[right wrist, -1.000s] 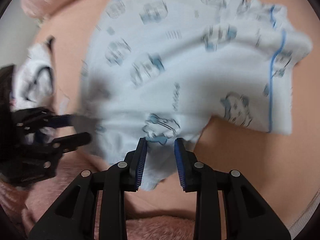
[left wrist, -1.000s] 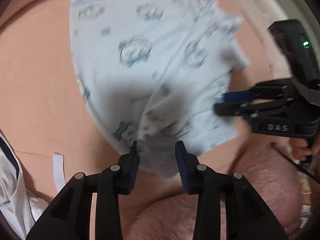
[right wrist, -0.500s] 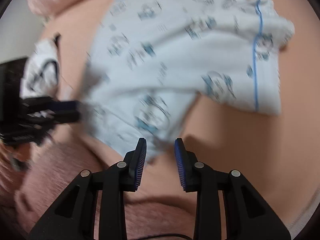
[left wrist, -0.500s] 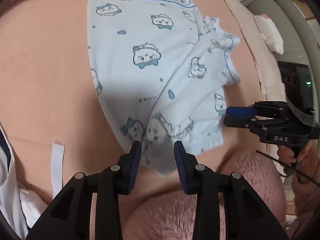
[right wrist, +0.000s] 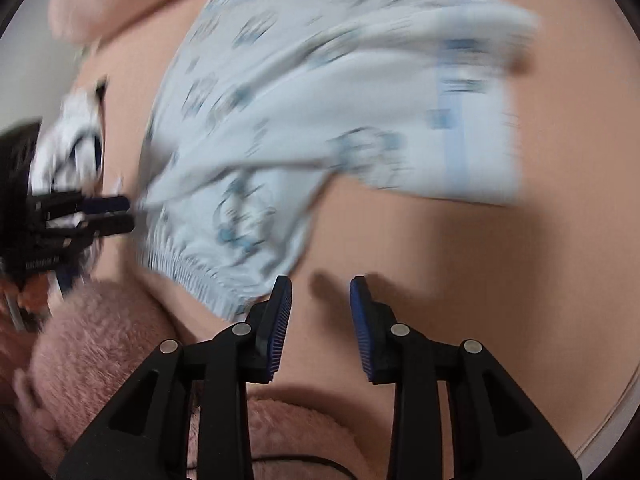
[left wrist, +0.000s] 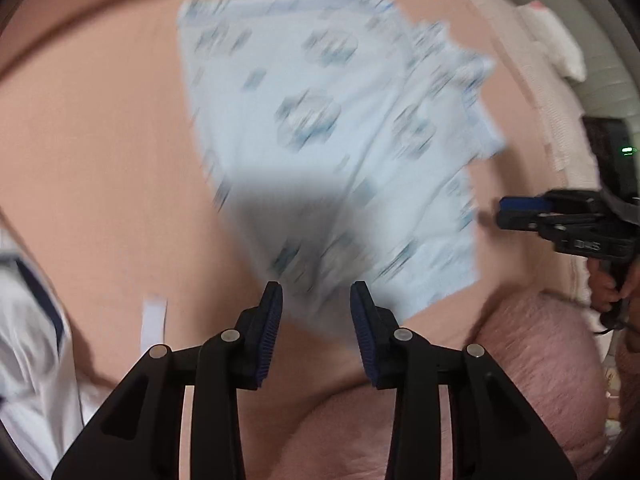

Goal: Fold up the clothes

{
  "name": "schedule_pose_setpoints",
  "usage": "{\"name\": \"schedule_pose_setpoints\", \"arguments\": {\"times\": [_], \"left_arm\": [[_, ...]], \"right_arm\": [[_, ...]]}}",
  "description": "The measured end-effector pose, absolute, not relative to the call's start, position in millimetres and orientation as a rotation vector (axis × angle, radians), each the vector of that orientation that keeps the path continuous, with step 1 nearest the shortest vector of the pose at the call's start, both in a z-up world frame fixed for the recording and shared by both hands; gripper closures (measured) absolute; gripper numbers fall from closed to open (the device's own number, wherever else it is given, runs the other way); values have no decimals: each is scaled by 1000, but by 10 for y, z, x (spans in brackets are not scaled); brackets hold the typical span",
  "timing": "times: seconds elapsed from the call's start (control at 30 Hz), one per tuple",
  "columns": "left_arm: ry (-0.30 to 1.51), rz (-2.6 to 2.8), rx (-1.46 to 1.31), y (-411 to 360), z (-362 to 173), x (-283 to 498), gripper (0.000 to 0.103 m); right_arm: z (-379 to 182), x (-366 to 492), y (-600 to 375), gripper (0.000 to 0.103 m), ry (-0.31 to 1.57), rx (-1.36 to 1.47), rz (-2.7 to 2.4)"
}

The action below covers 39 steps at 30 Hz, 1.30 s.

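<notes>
Your left tongs [left wrist: 316, 300] point down at the shorts [left wrist: 340, 152]. The jaws stand a little apart, and they have just opened a bit more. The near edge of the shorts shows in the gap between them, but the picture is blurred, so you cannot tell if the pads touch the cloth. No cloth looks pinched.

Your right tongs [right wrist: 321, 296] point down too. The jaws are a little apart and nothing is between them. Only the bare sheet [right wrist: 440, 300] and two dark shadows show in the gap. The stretchy band of the shorts [right wrist: 320, 120] lies just to the left of the left pad.

The shorts are light blue with little cartoon faces. They lie spread on the peach sheet [left wrist: 100, 140]. In the right view one part is folded over and sticks out to the right, with a blue stripe on it.

From the left view your right tongs [left wrist: 508, 212] are off to the right side, just past the edge of the shorts. From the right view your left tongs [right wrist: 124, 212] are at the left edge of the shorts, tips right by the cloth.

A white shirt [left wrist: 28, 320] with dark trim lies at the far left. A fuzzy pink blanket [left wrist: 540, 360] lies at the near edge.
</notes>
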<state>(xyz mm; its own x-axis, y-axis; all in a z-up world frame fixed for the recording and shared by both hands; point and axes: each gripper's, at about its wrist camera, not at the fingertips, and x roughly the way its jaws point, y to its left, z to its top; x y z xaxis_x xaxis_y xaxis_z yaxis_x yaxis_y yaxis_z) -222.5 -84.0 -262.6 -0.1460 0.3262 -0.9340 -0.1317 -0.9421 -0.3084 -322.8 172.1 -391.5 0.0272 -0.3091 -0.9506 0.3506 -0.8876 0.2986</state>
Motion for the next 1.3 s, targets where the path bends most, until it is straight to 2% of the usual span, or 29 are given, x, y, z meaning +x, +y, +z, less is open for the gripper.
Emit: {"name": "schedule_pose_setpoints", "arguments": {"times": [0.17,0.3,0.47,0.67,0.7,0.73,0.77,0.8,1.0,1.13,1.3], "left_arm": [[-46,2159,-1604,-75,-2424,-2661,63],[180,2078,-1530,745,-2536,-3039,62],[244,1983,-1498,1167,-2685,-3173,62],[263,1936,-1493,1357,-2855,-3240,63],[269,1935,-1492,1369,-2873,-3235,68],[285,1957,-1481,1367,-2879,-3243,75],[296,1988,-1477,1348,-2878,-3264,91],[270,2005,-1483,1290,-2866,-3287,94],[91,2181,-1404,697,-2420,-3305,96],[-67,2329,-1341,36,-2051,-3401,96],[-38,2635,-1351,-839,-1907,-3627,96]], "right_arm": [[-3830,-3455,2251,72,-230,1849,-2113],[-3868,-3584,2533,72,-430,1834,-2252],[-3973,-3613,2749,72,-538,1844,-2293],[-3935,-3579,2917,72,-548,1842,-2349],[-3939,-3581,2937,72,-563,1841,-2346],[-3946,-3586,2943,72,-572,1839,-2341],[-3955,-3592,2938,72,-575,1837,-2333],[-3962,-3602,2918,72,-559,1835,-2329],[-3906,-3724,2711,72,-431,1791,-2306],[-3785,-3857,2495,72,-366,1733,-2289],[-3626,-4164,2273,72,-291,1664,-2257]]}}
